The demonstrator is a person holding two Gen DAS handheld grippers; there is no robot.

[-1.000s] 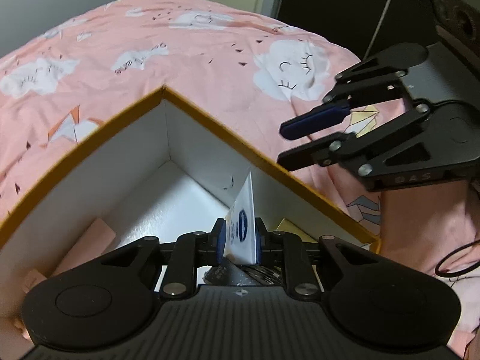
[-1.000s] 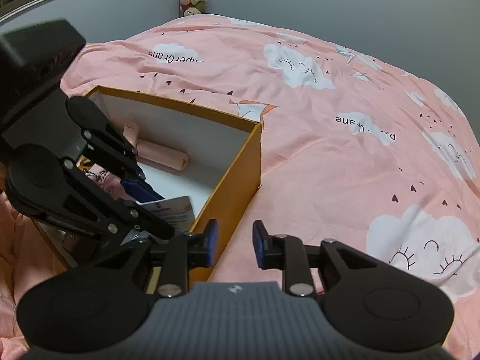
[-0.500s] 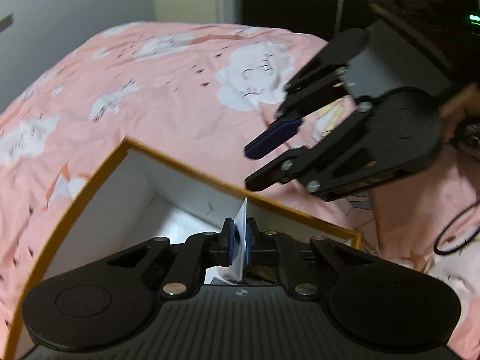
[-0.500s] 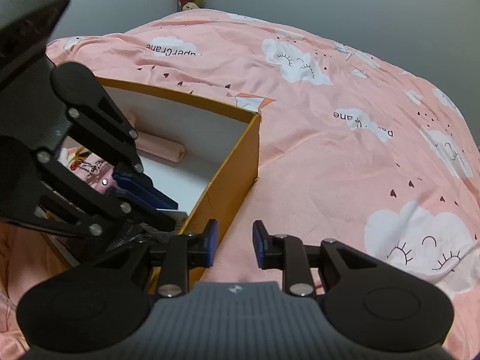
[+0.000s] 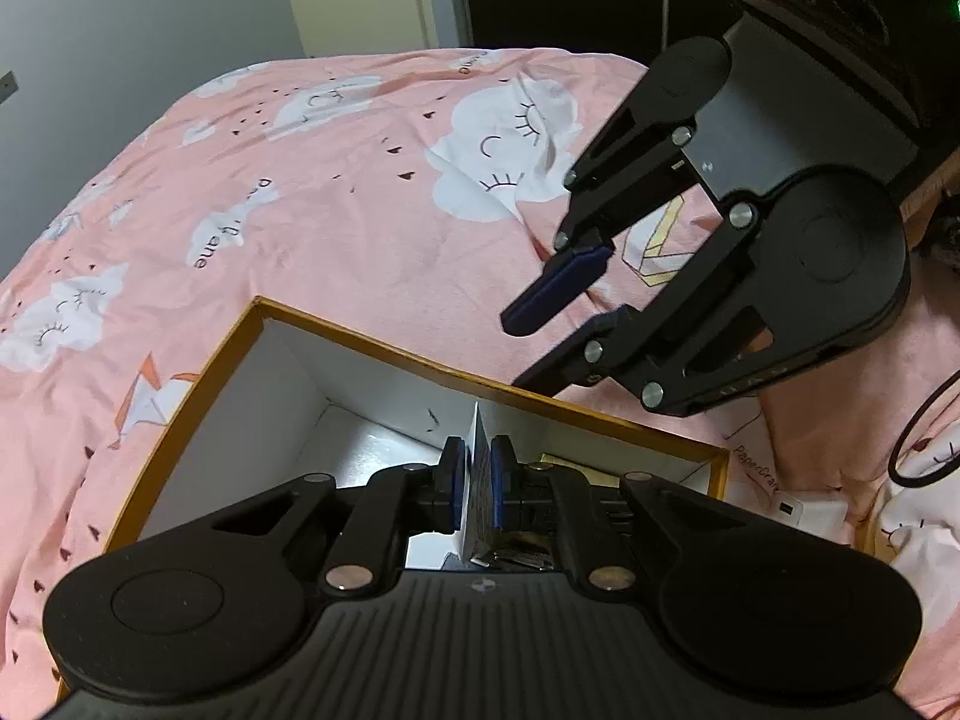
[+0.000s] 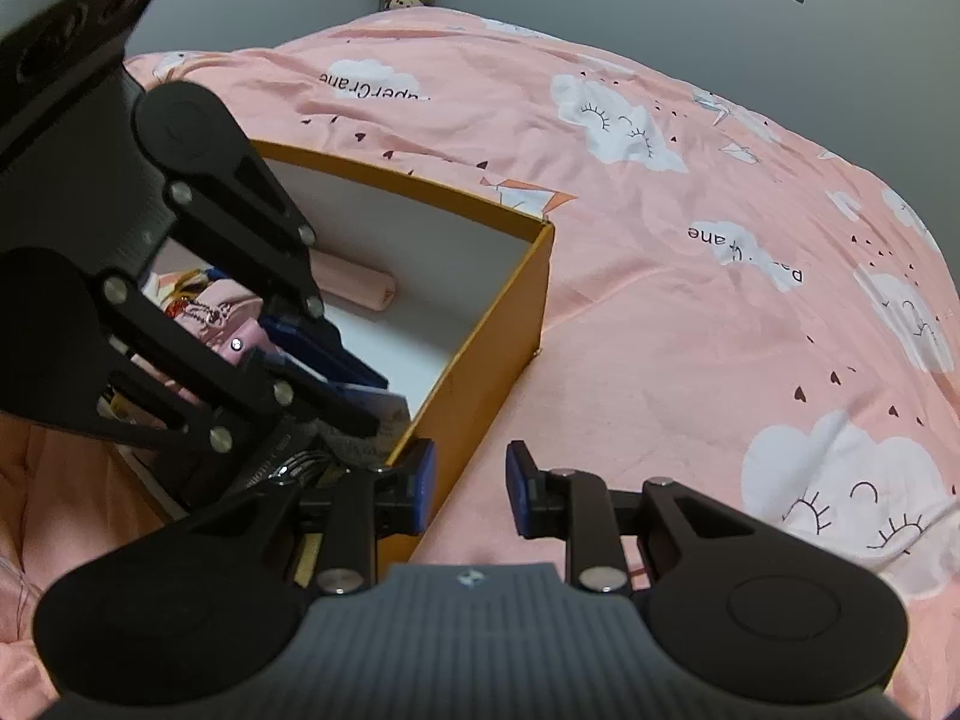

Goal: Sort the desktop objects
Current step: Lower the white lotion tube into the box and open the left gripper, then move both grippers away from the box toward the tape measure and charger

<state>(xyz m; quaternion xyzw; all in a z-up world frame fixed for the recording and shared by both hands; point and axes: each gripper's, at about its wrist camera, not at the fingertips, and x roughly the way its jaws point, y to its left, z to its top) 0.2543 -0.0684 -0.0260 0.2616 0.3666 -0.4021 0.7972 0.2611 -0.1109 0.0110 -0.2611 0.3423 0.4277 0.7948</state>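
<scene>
Over the box on the bed, the left gripper clamps a card for dropping inside, while the right gripper, fingers apart, waits empty beside it.

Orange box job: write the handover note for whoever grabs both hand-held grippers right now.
Left hand-held gripper: shut on a white card, held upright over the inside of the orange box.
Right hand-held gripper: open, holding nothing, hovering at the box's outer wall above the pink bedspread.
In the box already: a pink roll, a pink pouch, and some dark items under the card that I cannot identify.
Done: card brought into the box.
Left: release the card; a white object lies outside the box, likely next.
</scene>
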